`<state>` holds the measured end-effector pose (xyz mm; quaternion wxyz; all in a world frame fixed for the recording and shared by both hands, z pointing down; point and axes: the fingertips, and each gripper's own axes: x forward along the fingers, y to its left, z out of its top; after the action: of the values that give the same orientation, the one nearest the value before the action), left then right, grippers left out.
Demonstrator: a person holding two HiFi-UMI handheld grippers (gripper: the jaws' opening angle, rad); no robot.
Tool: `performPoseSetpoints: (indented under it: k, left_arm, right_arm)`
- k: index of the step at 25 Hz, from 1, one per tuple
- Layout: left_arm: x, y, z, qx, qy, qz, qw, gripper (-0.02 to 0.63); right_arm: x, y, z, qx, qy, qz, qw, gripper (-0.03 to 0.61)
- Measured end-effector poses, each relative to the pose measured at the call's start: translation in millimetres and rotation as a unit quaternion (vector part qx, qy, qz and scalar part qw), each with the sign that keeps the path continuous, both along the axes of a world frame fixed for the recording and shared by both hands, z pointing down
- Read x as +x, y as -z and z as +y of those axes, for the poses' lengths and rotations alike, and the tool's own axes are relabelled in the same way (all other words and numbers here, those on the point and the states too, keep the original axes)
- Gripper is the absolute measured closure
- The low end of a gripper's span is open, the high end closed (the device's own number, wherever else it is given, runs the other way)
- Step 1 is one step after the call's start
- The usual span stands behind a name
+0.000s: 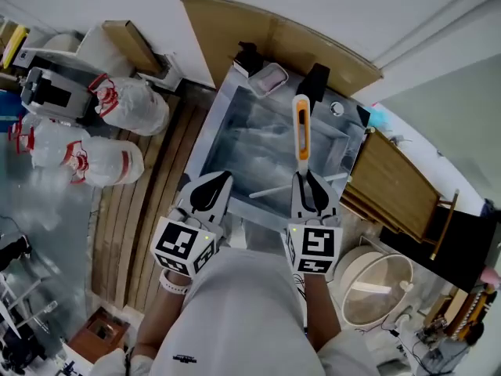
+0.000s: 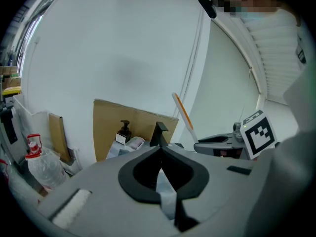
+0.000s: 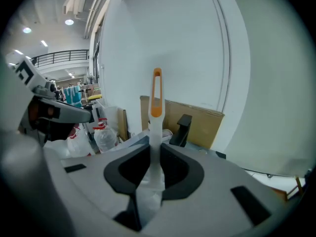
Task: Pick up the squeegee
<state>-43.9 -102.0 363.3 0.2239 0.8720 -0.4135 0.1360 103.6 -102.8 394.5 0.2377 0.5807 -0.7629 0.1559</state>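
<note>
The squeegee has a white handle with an orange looped end; it points away from me over the steel sink. My right gripper is shut on its lower part, and a white bar juts left below the jaws. In the right gripper view the handle rises straight up from between the jaws of that gripper. My left gripper hangs beside it over the sink's near edge, shut, with nothing held. The left gripper view shows the squeegee slanting above the right gripper.
A black faucet, a soap dish and a dark pump bottle stand at the sink's far rim, with a cardboard sheet behind. Big water bottles lie left. A wooden rack and a white bucket sit right.
</note>
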Motion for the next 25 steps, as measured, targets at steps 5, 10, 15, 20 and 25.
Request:
performPoseSetpoints:
  k: [5,10,15,20,25]
  left_arm:
    - [-8,23,2,0.027,0.007,0.005,0.9996,0.609]
    - [-14,40,7,0.042,0.01,0.011,0.999,0.609]
    - [-19,50,13,0.048,0.006,0.015,0.9987,0.609]
    - [-22,57,13,0.06,0.003,0.016,0.998,0.609]
    - [-23,61,11,0.069,-0.002,0.018,0.9975,0.609]
  right_arm:
    - [7,33,10,0.036,-0.022,-0.012,0.999,0.52]
    - [16,63,20,0.076,-0.046,-0.017,0.996,0.52]
    - [24,85,29,0.102,-0.061,-0.014,0.993,0.52]
    - [27,94,37,0.12,-0.072,-0.011,0.99,0.52]
    - [29,98,44,0.128,-0.086,-0.019,0.988,0.52]
